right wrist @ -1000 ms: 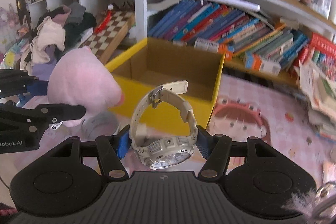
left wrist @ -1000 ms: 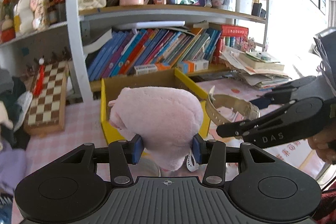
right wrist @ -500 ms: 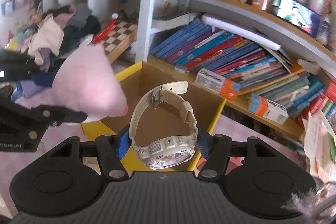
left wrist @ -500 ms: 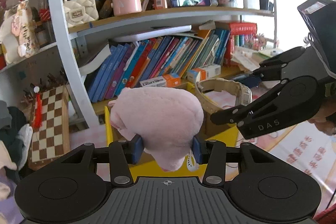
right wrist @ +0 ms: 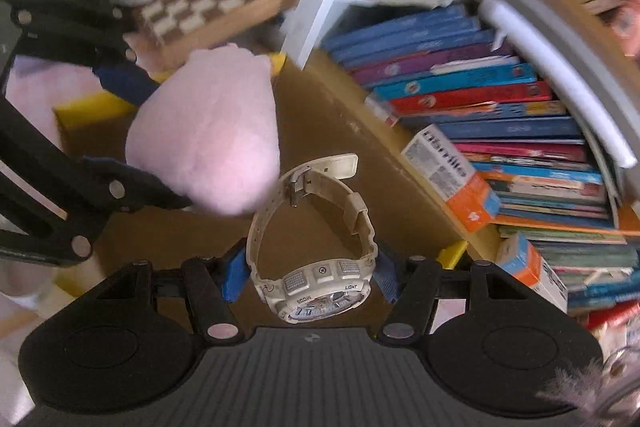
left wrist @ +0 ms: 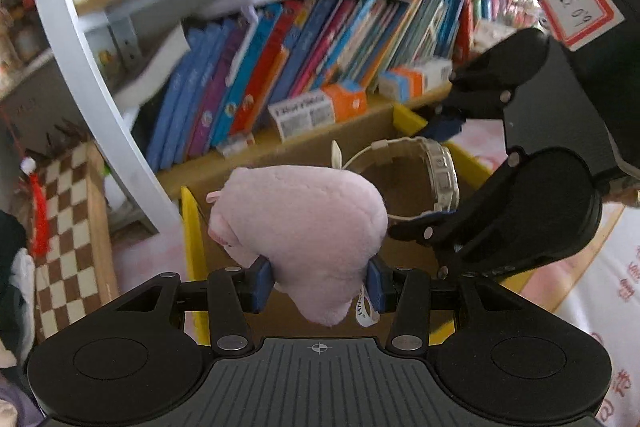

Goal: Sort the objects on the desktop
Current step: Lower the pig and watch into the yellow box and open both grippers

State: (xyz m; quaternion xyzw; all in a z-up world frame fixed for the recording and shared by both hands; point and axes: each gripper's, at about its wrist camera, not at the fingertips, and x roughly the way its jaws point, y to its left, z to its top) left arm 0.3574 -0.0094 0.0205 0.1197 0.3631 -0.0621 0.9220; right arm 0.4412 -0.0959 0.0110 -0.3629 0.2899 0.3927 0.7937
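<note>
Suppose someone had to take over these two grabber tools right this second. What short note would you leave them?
Left gripper: shut on the pink plush toy, held over the open cardboard box with the yellow rim.
Right gripper: shut on the white wristwatch, clamped at the watch case with the strap loop pointing away, also over the box's brown inside.
The two tools are close together, toy beside watch.
Done: both items are picked up and carried to the box.
Left: lower and release each one into the box, probably one at a time so the tools don't bump. The shelf of books sits just behind, so keep clear of it.
</note>
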